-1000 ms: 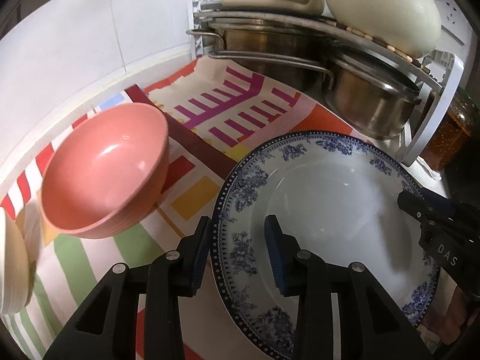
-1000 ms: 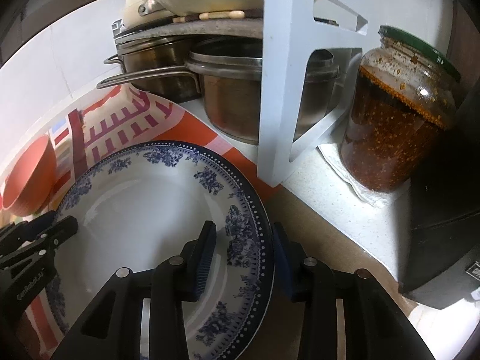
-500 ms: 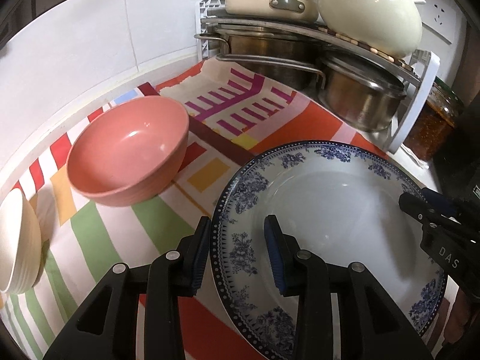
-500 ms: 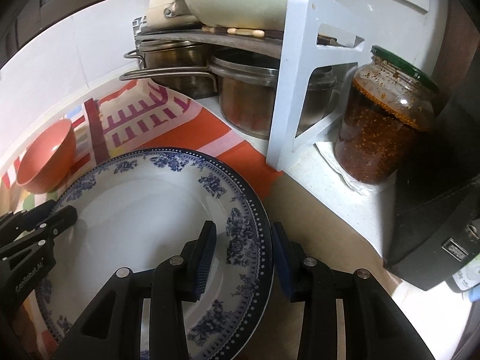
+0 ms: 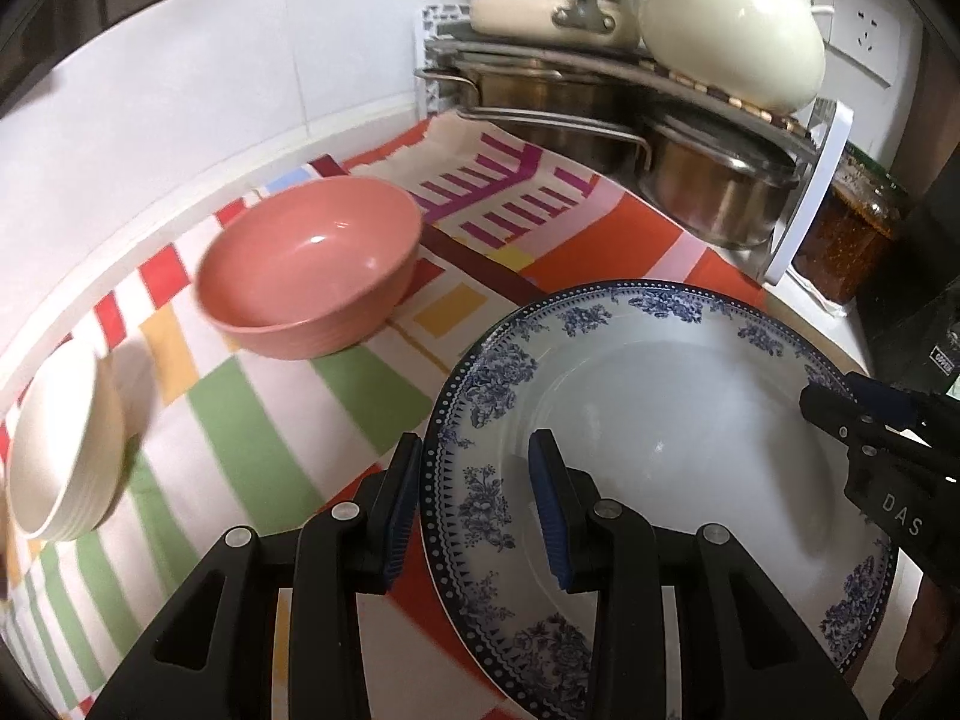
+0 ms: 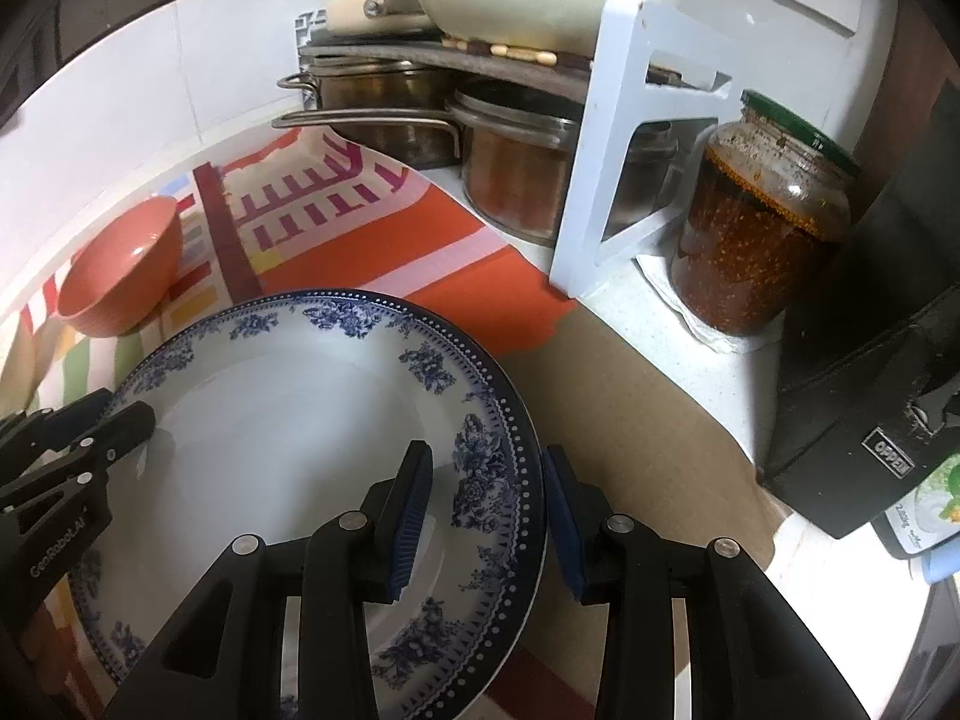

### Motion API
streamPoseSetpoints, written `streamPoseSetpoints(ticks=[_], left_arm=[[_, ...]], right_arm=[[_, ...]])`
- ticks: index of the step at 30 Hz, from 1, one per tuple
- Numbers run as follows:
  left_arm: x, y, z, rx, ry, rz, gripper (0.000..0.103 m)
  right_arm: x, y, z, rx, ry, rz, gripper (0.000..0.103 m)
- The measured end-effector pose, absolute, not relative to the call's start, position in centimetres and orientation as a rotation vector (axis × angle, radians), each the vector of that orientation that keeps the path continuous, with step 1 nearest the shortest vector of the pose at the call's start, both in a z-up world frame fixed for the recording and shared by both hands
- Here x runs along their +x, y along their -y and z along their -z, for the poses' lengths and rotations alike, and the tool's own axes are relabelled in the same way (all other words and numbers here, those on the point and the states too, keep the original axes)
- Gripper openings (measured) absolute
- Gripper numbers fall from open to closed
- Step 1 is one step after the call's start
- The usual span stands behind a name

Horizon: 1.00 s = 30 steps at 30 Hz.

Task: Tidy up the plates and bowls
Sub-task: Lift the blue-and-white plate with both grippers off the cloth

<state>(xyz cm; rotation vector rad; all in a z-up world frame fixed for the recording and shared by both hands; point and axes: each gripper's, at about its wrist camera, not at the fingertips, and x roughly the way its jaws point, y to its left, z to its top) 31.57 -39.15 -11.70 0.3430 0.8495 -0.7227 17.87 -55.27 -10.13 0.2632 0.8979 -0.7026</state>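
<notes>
Left wrist view, left tongs (image 5: 474, 498) clamping plate (image 5: 660, 420) rim (near side), right tongs (image 6: 486, 510) clamping opposite rim.

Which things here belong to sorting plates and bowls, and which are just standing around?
Part of the job:
- blue-patterned plate, gripped at opposite rims by the left gripper and right gripper
- pink bowl
- cream bowls, stacked

Just standing around:
- steel pots
- cream pot
- jar
- white rack
- striped cloth
</notes>
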Motion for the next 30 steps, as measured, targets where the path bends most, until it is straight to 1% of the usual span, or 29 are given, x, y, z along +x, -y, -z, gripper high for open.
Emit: streamPoseSetpoints(ticks=[19, 30], left_arm=[[28.5, 27.6, 7.0, 0.209, -0.795, 0.557, 0.036], [27.7, 20.2, 6.0, 0.143, -0.768, 0.474, 0.036]], right_arm=[[17.7, 46.3, 5.3, 0.158, -0.814, 0.564, 0.038], [18.0, 40.6, 3.5, 0.096, -0.776, 0.499, 0.038]])
